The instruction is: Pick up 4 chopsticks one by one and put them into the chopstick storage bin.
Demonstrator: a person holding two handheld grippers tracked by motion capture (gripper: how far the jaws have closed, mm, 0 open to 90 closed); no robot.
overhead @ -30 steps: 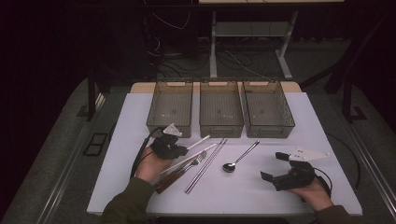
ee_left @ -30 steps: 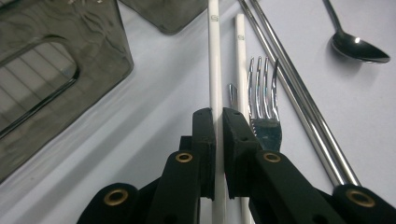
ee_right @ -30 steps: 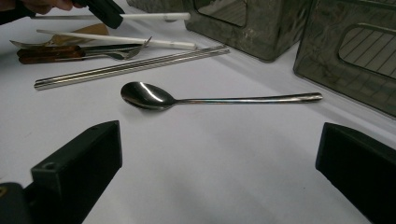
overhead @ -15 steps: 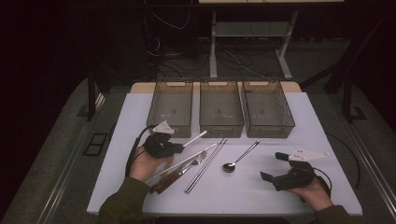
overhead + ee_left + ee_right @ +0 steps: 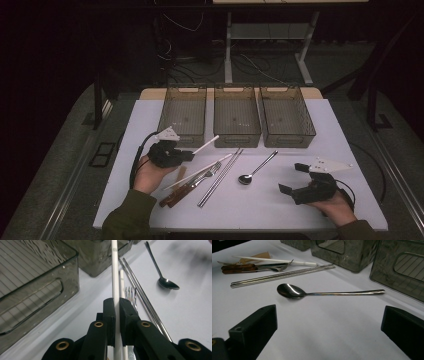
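From the high view, the left gripper (image 5: 186,155) sits over the left part of the white bench (image 5: 280,210), its fingers closed on a white chopstick (image 5: 206,145) that sticks out past the fingertips toward the left bin (image 5: 182,115), its far tip lifted just in front of that bin's near wall. Just right of and below those fingers lie a second white chopstick (image 5: 200,173), a fork (image 5: 207,172), two wooden-handled pieces (image 5: 172,196) and a pair of metal chopsticks (image 5: 220,177). A spoon (image 5: 256,168) lies between the two grippers. The right gripper (image 5: 295,179) rests low at the right, its fingers spread wide with nothing between them, well apart from the spoon. The middle bin (image 5: 237,116) and the right bin (image 5: 287,116) stand beyond.

In the left gripper view, the two black fingers (image 5: 109,315) press together on the white chopstick (image 5: 114,277), which runs straight ahead from between them. Just right of the fingers lie the other white chopstick (image 5: 122,285), the fork tines (image 5: 130,293) and the metal chopsticks (image 5: 140,290); the spoon (image 5: 168,283) is farther right. The left bin (image 5: 37,290) stands to the left of the fingers.

In the right gripper view, the fingers (image 5: 254,330) stand far apart and empty. The spoon (image 5: 292,291) lies on the bench ahead, between them but beyond their tips, bowl to the left. Past it lie the metal chopsticks (image 5: 282,275), then the fork (image 5: 279,267) and the white chopstick (image 5: 277,261).
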